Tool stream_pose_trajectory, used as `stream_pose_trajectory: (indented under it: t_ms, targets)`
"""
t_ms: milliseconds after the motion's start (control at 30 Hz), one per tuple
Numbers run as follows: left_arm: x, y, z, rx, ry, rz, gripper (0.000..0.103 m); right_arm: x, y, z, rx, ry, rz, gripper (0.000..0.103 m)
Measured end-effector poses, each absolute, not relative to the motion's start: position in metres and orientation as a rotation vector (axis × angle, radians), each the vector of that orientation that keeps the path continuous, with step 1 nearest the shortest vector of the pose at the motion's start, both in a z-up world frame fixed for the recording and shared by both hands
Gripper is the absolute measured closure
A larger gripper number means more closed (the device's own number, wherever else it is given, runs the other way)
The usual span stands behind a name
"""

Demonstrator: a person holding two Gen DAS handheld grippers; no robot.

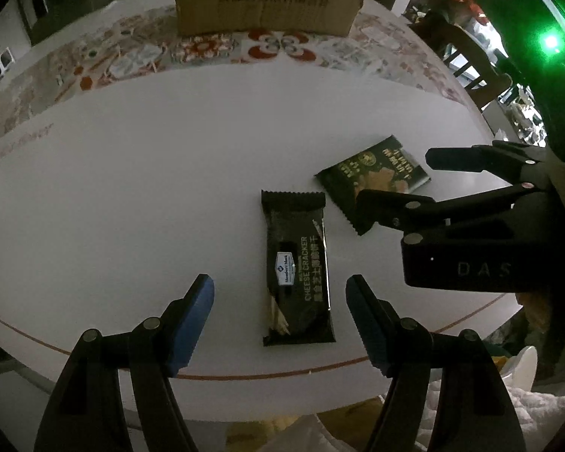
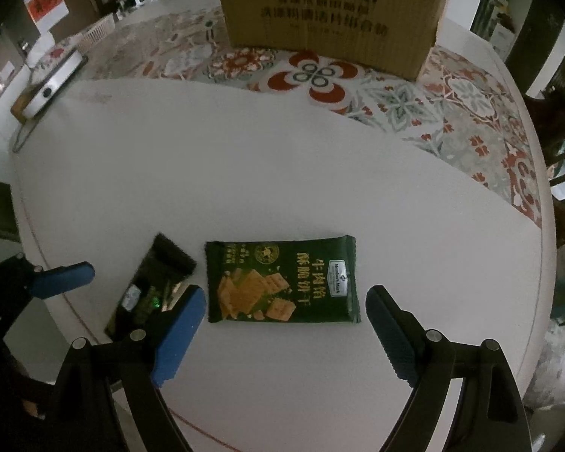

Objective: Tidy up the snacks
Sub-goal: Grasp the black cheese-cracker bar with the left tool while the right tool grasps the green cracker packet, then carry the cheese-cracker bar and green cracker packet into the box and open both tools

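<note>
Both tongs gape empty: left tongs straddle the black cracker packet, right tongs the green one; reaching step; next, lower and close.

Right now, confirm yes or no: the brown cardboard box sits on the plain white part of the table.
No: the brown cardboard box stands on the red-flowered patterned cloth, beyond the plain white tabletop.
</note>
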State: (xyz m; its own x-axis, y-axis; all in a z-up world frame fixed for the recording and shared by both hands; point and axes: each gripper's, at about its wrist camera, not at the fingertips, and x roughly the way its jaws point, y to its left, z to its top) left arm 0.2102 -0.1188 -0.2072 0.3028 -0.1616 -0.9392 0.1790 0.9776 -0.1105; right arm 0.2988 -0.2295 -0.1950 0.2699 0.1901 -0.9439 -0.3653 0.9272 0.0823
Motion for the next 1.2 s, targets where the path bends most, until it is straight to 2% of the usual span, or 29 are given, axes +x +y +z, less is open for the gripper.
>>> stream_pose_trajectory:
  t_ms: [200,300,433,500,1200]
  targets:
    - [0.215,-0.122,-0.209,0.035,1.232,-0.211,0.032,0.304,-0.225,-0.202,-0.171,1.271,0.38,0.016]
    - [0.216,-0.122,-0.21,0.06,1.224,-0.202,0.036,0.305,-0.22,-0.204,-0.183,1.275,0.385,0.015]
    - [0.215,-0.121,-0.208,0.082,1.205,-0.198,0.061,0.306,-0.217,-0.204,-0.189,1.267,0.388,0.015]
    - [0.215,-0.118,-0.208,0.082,1.201,-0.196,0.068,0.305,-0.218,-0.204,-0.19,1.257,0.391,0.016]
    - [0.229,-0.095,-0.178,0.001,1.125,-0.161,0.07,0.294,-0.221,-0.2,-0.12,1.216,0.386,0.029]
